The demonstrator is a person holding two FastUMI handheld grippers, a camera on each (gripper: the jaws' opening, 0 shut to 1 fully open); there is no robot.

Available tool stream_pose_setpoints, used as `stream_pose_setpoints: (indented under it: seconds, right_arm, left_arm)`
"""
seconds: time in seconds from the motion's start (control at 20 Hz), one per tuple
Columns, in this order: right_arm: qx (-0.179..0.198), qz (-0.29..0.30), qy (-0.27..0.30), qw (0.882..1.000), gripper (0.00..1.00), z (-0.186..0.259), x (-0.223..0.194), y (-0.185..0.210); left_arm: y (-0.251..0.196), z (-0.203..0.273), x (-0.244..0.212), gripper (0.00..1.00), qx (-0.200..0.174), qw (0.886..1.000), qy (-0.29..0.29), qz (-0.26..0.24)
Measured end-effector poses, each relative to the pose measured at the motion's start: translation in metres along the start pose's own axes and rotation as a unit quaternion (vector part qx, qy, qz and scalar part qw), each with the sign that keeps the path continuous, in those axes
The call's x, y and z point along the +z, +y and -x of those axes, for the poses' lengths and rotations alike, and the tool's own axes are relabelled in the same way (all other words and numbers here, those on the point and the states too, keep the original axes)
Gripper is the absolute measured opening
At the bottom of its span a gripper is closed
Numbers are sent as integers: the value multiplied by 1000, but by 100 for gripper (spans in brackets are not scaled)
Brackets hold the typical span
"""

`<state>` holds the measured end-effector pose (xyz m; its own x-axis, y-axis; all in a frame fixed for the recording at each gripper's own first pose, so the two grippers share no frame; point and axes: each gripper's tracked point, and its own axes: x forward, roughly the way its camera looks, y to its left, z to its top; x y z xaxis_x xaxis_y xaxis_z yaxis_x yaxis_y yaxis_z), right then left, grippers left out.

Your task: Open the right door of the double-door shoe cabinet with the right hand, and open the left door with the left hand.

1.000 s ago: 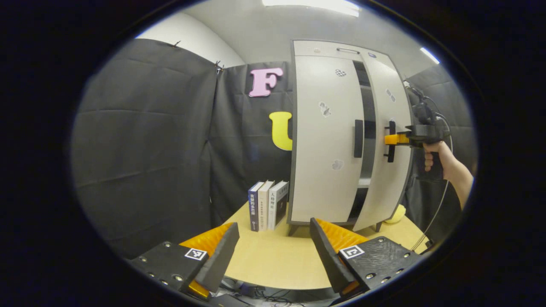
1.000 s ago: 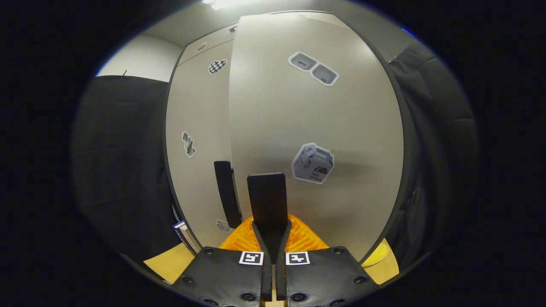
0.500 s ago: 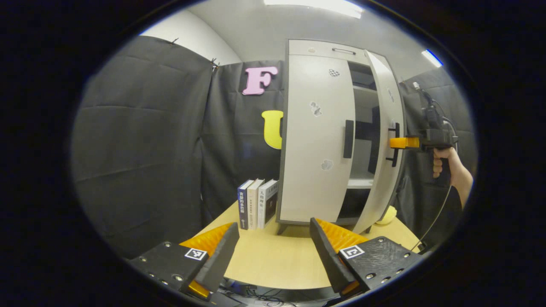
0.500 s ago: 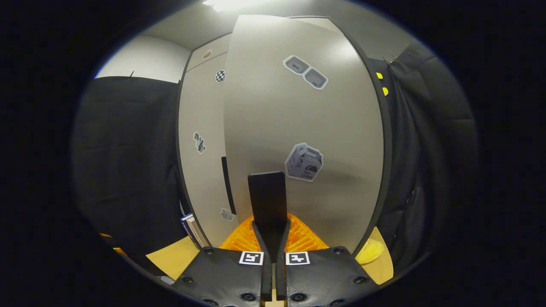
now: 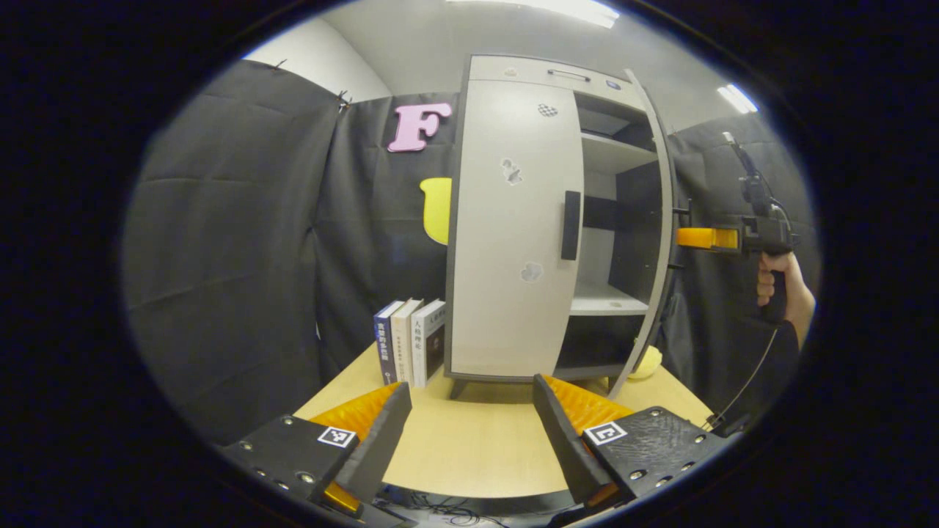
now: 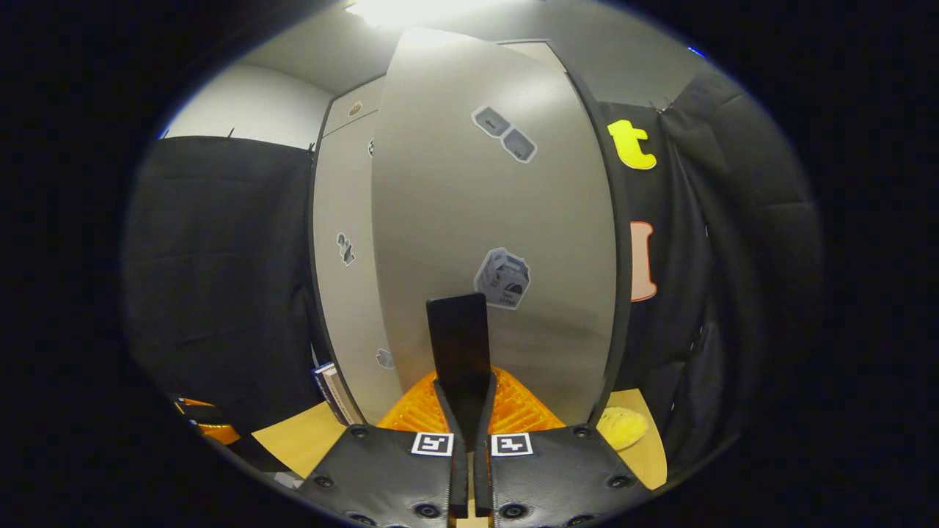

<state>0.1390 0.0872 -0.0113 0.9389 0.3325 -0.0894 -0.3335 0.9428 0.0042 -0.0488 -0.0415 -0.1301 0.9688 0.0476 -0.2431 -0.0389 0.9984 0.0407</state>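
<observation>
The left claw [image 5: 469, 418] hovered low over the pale wooden desk [image 5: 469, 455], its fingers spread wide with nothing between them, aimed toward the shoe cabinet [image 5: 546, 220] at about 12 o'clock. At about 10 o'clock from that claw, three books [image 5: 408, 341] stood upright just beside the cabinet's left side. The cabinet was a tall box with its long axis vertical, smooth matte grey panels with dark edges, standing on short legs at the far part of the desk. Its left door [image 5: 506, 227] lay flat and closed, a dark vertical bar handle [image 5: 571, 225] near its inner edge and small stickers on its face. The right door [image 5: 660, 242] stood swung outward, edge-on in the left gripper view, exposing pale horizontal shelves [image 5: 605, 297] and a dark interior. At about 3 o'clock, the right claw [image 5: 682, 237], held in a hand [image 5: 781, 282], reached the door's outer face. In the right gripper view, the right claw [image 6: 462, 381] was pinched on the door's dark upright handle [image 6: 458, 337], with the smooth door panel [image 6: 499, 220] behind. A soft yellow object [image 6: 622, 428] lay on the desk beneath the door.
</observation>
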Motion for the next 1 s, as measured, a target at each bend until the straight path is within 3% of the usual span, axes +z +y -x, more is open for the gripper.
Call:
stream_pose_setpoints:
  seconds: [0.45, 1.0]
  right_arm:
    - [-7, -6, -7, 1000, 5, 10, -1, -10]
    - [-42, -18, -31, 998, 2, 18, 2, -29]
  left_arm:
    - [-33, -19, 4, 97, -37, 999, -5, -10]
    - [-27, -37, -14, 97, -40, 999, 15, 7]
